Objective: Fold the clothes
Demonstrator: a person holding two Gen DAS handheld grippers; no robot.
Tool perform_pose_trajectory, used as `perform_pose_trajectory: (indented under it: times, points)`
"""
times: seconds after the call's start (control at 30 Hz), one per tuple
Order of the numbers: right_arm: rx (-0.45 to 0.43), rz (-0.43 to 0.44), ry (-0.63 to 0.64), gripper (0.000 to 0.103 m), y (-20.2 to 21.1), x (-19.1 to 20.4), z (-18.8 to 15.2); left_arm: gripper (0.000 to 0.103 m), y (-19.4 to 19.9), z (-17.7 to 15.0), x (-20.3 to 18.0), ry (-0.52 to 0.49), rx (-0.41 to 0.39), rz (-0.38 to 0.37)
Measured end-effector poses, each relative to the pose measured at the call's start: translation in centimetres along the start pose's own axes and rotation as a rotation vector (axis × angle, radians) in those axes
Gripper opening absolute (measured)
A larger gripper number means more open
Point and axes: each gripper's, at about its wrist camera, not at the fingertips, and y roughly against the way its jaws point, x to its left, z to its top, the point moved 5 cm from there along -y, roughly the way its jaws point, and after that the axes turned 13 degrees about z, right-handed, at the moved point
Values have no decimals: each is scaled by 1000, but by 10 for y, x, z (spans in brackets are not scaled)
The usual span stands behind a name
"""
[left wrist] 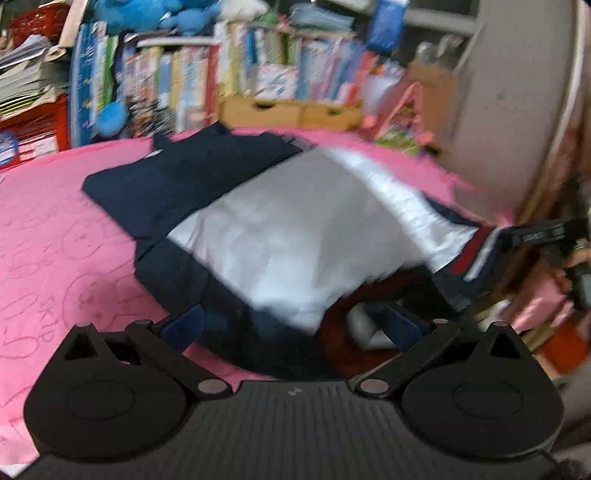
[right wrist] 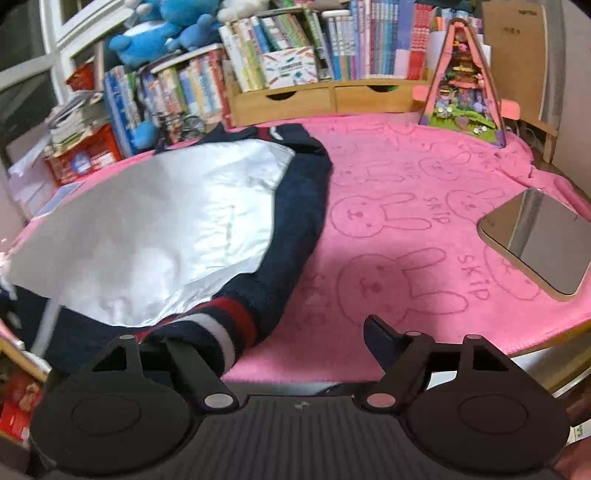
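A navy jacket with a silvery white lining [left wrist: 295,229] lies on the pink blanket [left wrist: 55,240], part of it lifted and folded over. Its red and white striped cuff [left wrist: 476,254] is at the right, next to the other gripper's black body [left wrist: 543,232]. My left gripper [left wrist: 299,328] is open, with the jacket's near edge over and between its fingers. In the right wrist view the jacket [right wrist: 155,229] lies at left and the striped cuff [right wrist: 225,328] rests against the left finger. My right gripper [right wrist: 273,343] is open.
A rectangular mirror [right wrist: 535,240] lies on the pink blanket [right wrist: 406,229] at right. A pink triangular toy house [right wrist: 463,81] stands at the back. Bookshelves, wooden drawers [right wrist: 321,98] and blue plush toys [right wrist: 159,33] line the far edge. A red crate [left wrist: 33,122] stands at left.
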Motion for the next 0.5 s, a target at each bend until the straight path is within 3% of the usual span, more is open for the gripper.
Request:
perform_pose_trajectory:
  times: [0.1,0.13,0.2,0.27,0.33,0.43,0.5]
  points:
    - [0,56,22,87,19,5,5,103,24,6,16,95,-48,-104]
    - [-12,68,39,89,26,7,11,103,29,11,25,133,-63,-107]
    - [-35,92,68,93,37,10,24,103,29,24,45,211,-77,-46]
    - [-83,126,103,102,44,15,42,103,10,36,68,292,-41,70]
    - [-148,135,151,103,46,23,66,103,-11,47,90,373,-4,173]
    - [-210,159,177,103,36,30,106,103,-56,56,116,490,58,209]
    - [-237,157,202,103,19,29,130,103,-85,60,114,490,76,226]
